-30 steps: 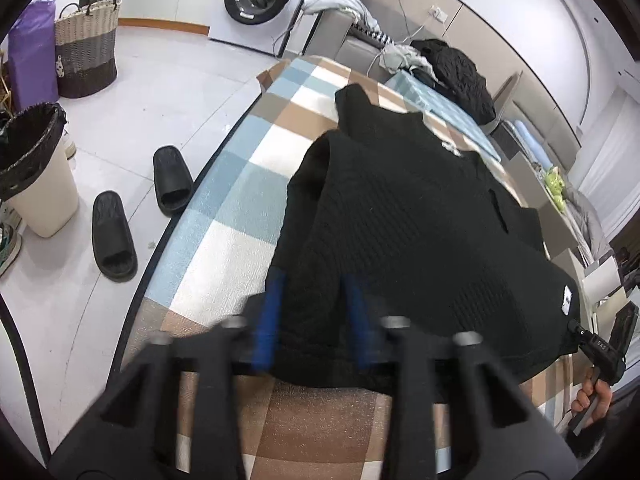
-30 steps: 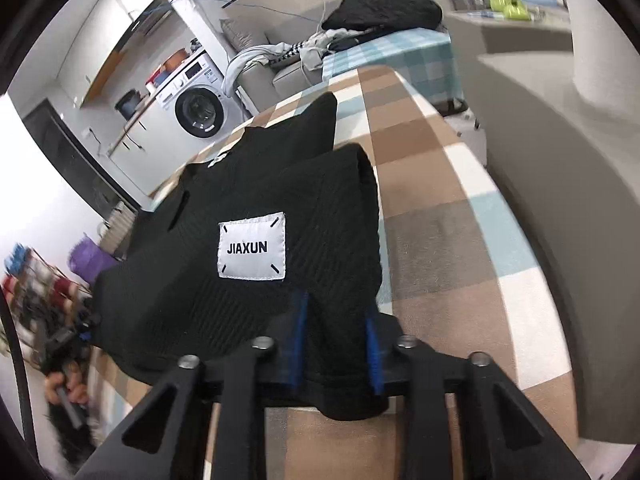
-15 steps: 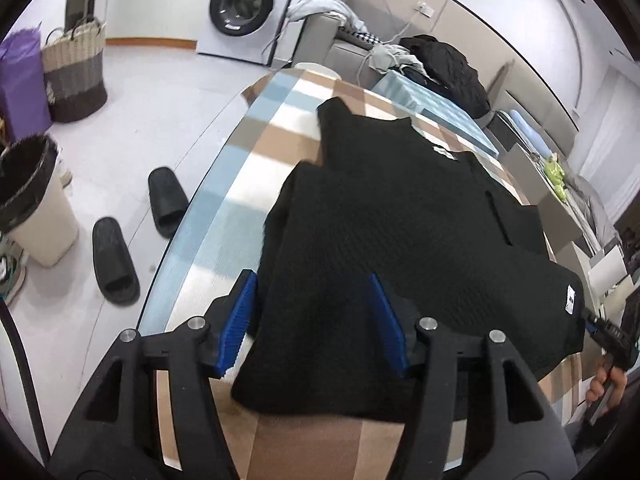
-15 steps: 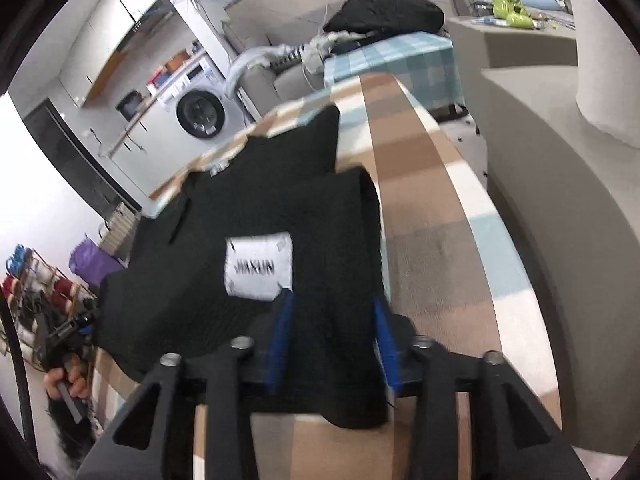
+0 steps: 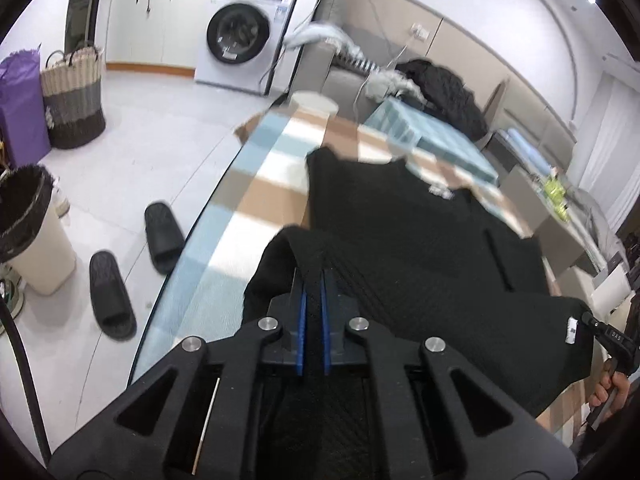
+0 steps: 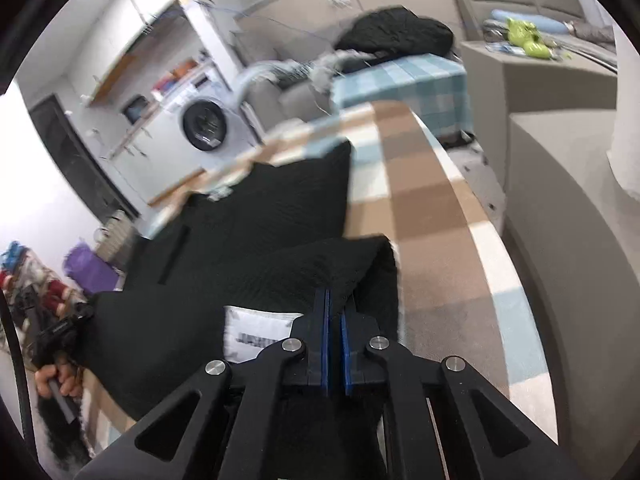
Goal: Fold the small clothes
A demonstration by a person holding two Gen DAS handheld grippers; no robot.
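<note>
Left claw [image 5: 313,280], right claw [image 6: 335,300] pinching black waffle-knit garment [image 5: 420,248] hem.

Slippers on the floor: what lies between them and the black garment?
In the left wrist view, bare floor and checked tablecloth separate the slippers from the garment.

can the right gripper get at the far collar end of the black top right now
Probably not as things stand. The right gripper is shut on the near hem of the black top, so it is occupied; the collar end lies farther up the checked table. The way there looks clear, but it would have to let go first.
</note>
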